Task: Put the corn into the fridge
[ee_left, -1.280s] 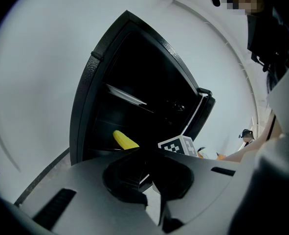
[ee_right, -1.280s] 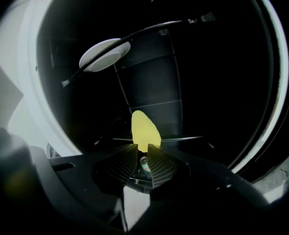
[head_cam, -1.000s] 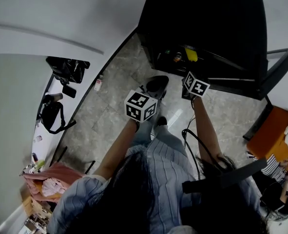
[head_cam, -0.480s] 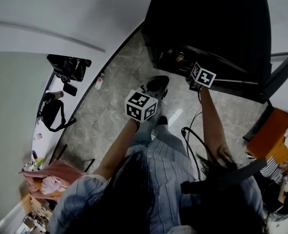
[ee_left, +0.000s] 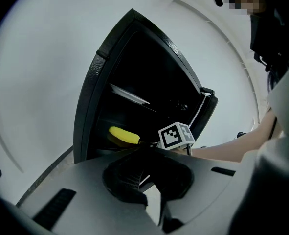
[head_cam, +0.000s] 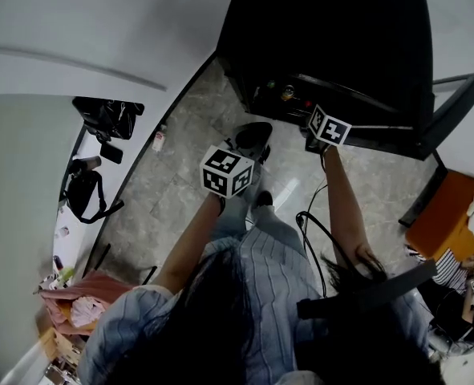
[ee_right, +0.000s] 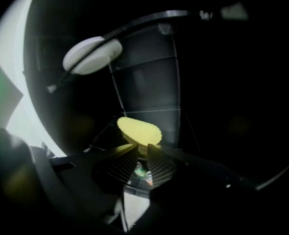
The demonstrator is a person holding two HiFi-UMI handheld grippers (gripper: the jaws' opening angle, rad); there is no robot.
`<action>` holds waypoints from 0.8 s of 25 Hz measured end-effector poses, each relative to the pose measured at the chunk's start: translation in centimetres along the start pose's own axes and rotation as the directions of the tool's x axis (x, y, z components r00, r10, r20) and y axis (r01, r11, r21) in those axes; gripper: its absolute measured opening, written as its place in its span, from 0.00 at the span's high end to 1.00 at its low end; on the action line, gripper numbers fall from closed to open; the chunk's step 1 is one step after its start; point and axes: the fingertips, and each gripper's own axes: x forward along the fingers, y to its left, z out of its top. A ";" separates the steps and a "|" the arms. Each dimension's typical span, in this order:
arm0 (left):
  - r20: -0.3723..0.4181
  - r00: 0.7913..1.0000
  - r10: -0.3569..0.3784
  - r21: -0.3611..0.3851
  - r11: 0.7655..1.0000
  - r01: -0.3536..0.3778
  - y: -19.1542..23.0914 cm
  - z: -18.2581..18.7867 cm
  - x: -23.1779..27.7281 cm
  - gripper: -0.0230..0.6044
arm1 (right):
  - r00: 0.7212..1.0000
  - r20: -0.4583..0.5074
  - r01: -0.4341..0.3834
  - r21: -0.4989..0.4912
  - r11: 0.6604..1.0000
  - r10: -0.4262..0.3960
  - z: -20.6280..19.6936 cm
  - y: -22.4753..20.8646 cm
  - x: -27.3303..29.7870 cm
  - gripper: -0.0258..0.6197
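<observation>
A yellow corn cob (ee_right: 138, 131) sticks out ahead of my right gripper (ee_right: 142, 153), whose ribbed pads are shut on its near end. Cob and gripper are inside the open black fridge (head_cam: 333, 38), low over a shelf. In the left gripper view the corn (ee_left: 123, 135) shows in the fridge's (ee_left: 134, 82) lower part, with the right gripper's marker cube (ee_left: 176, 135) just behind it. My left gripper (head_cam: 253, 137) hangs outside, in front of the fridge above the floor; its jaws look shut with nothing between them.
The fridge door (head_cam: 453, 111) stands swung open at the right. A white oval fitting (ee_right: 92, 56) sits high inside the fridge. Black bags (head_cam: 108, 115) lie on a white counter at left. An orange seat (head_cam: 449, 215) stands at right.
My right gripper has pushed the corn a little farther into the fridge, so its yellow no longer shows in the head view. The left gripper has stayed put.
</observation>
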 end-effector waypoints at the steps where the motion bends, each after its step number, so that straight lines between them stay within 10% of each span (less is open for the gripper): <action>1: -0.001 1.000 -0.001 0.003 1.000 0.001 -0.1 0.0 0.0 0.95 | 1.000 0.007 -0.013 0.006 1.000 0.013 -0.1 0.4 -0.7 0.85; 20: 0.085 0.996 0.009 0.070 0.997 -0.015 -7.4 -0.3 -7.4 0.95 | 0.939 0.205 -0.303 0.118 0.946 0.275 -0.9 7.7 -22.2 0.90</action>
